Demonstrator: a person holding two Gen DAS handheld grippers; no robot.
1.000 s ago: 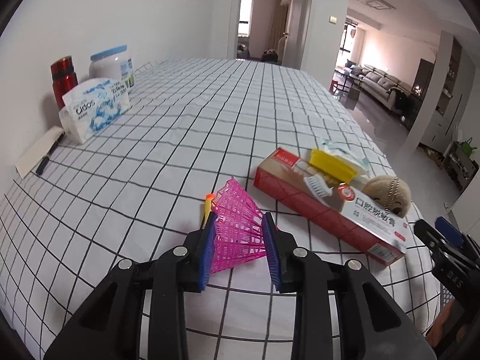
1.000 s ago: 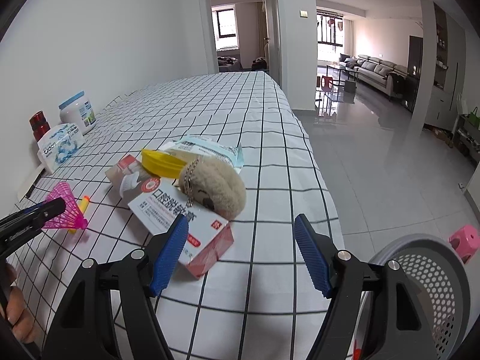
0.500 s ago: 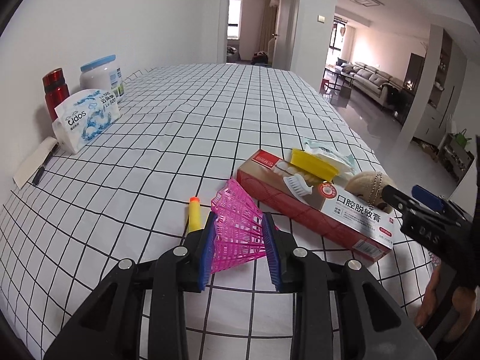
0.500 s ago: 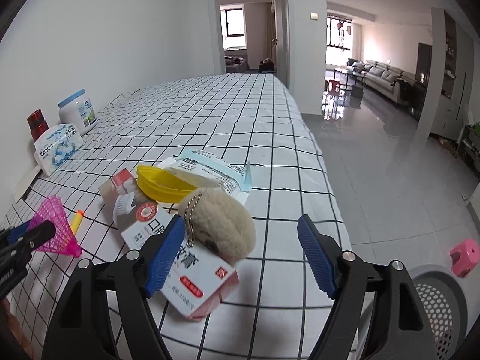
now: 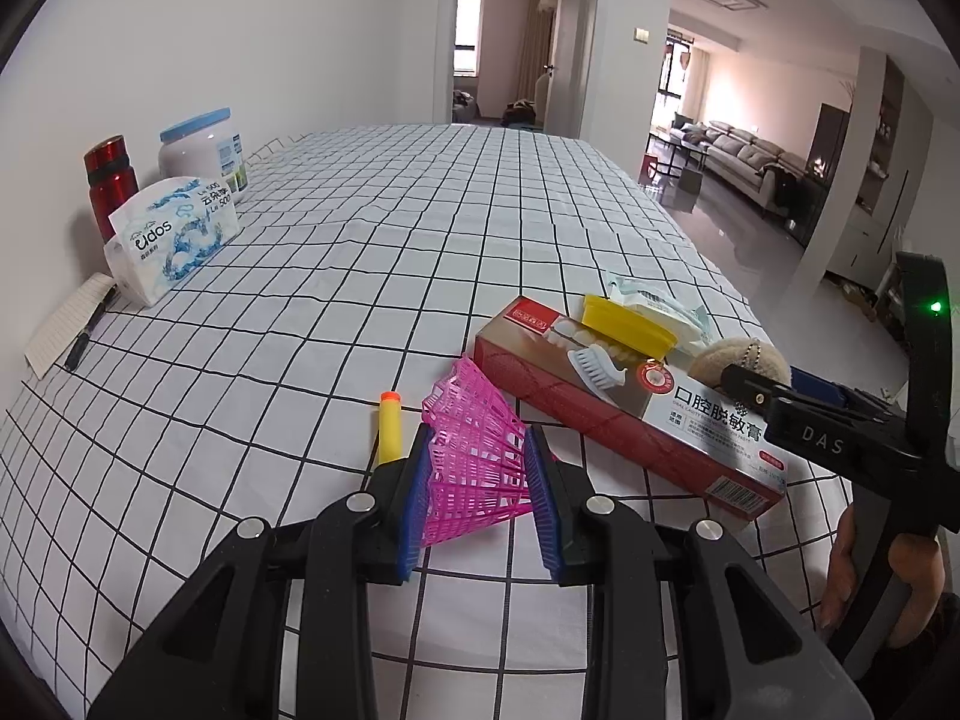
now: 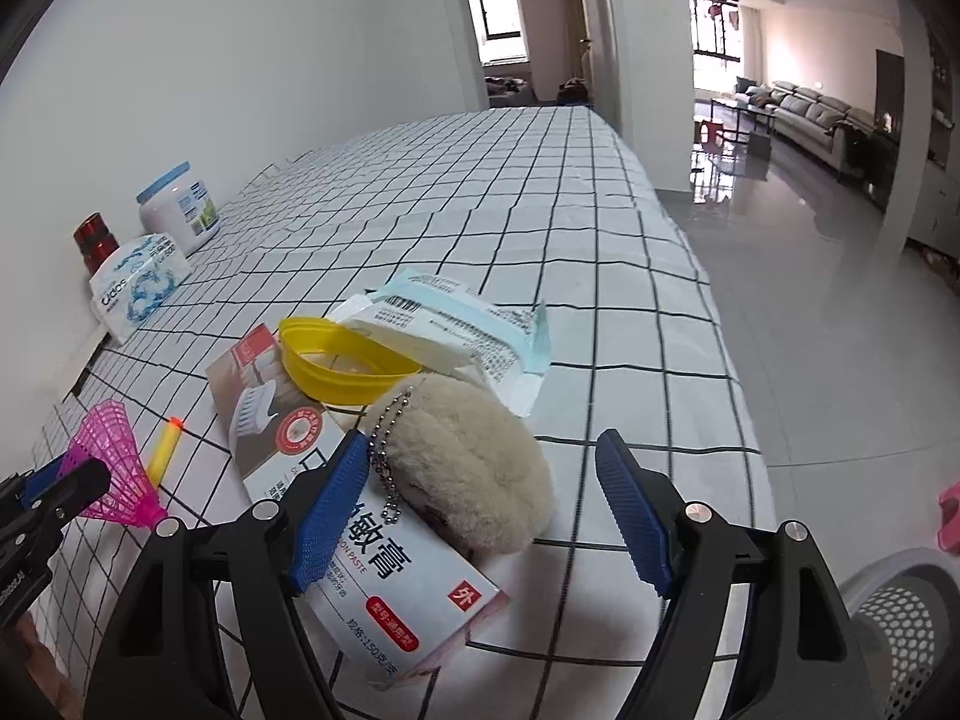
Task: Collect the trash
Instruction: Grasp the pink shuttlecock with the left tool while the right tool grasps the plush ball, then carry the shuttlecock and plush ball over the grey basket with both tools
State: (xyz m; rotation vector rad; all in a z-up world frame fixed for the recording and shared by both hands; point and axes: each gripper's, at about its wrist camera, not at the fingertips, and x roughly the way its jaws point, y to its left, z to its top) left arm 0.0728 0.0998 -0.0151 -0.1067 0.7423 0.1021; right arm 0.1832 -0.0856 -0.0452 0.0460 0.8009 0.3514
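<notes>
My left gripper [image 5: 478, 432] is shut on a pink plastic shuttlecock [image 5: 474, 468], low over the checked tablecloth [image 5: 360, 276]. A yellow foam dart [image 5: 389, 426] lies just left of it. My right gripper [image 6: 483, 438] is open, its blue pads either side of a beige plush keychain ball [image 6: 474, 480] without touching it. The ball rests on a red and white toothpaste box [image 6: 390, 576]. Behind them sit a yellow lid [image 6: 342, 360] and a pale blue wrapper [image 6: 456, 330]. The right gripper [image 5: 780, 396] also shows in the left wrist view, next to the box [image 5: 600, 414].
By the wall on the left stand a tissue pack [image 5: 174, 228], a white jar [image 5: 201, 150], a red flask [image 5: 108, 180] and a notepad with a pen [image 5: 66, 330]. A grey mesh basket [image 6: 900, 618] stands on the floor past the table's right edge, near a pink stool [image 6: 951, 516].
My right gripper has moved forward over the table, so the plush ball now lies between its jaws. The left gripper has kept still with the shuttlecock in it.
</notes>
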